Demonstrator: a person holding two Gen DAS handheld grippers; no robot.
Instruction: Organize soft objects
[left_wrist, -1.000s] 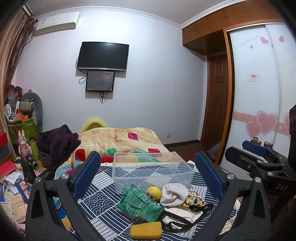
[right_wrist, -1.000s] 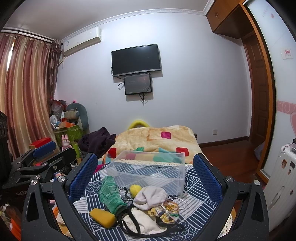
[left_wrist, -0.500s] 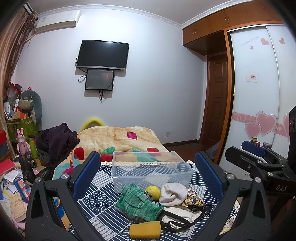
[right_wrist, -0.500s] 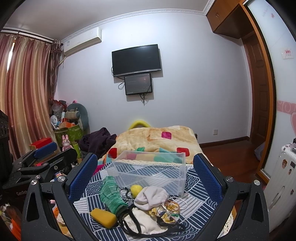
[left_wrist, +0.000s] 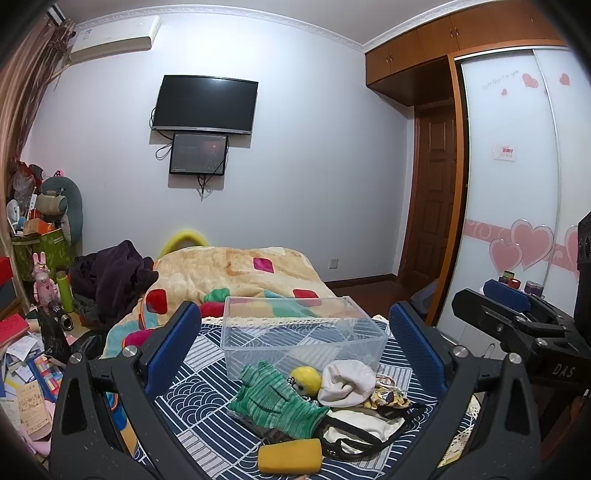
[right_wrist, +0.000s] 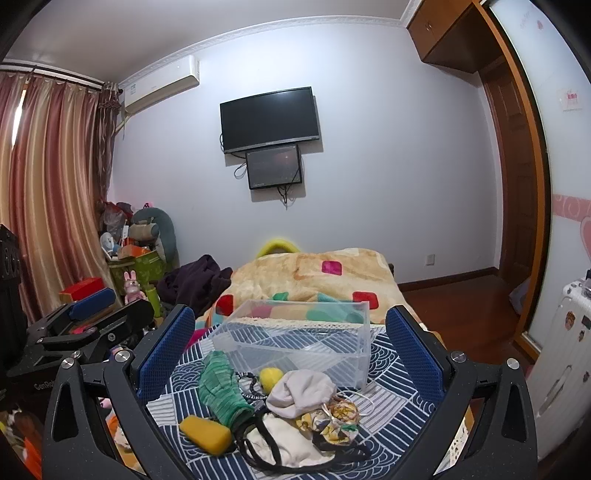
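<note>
A pile of soft things lies on a blue patterned cloth: a green knitted glove, a yellow fuzzy ball, a white sock, a yellow sponge, a white pouch with black straps and patterned scrunchies. An empty clear plastic box stands just behind them. My left gripper is open above the pile. My right gripper is open too, and also shows at the right of the left wrist view.
A bed with a beige patterned blanket lies behind the box, dark clothes on its left. Cluttered toys and boxes fill the left floor. A wardrobe with heart decals and a white suitcase stand to the right.
Both views have shifted very slightly; the soft things and the box lie as before. Both grippers stay open.
</note>
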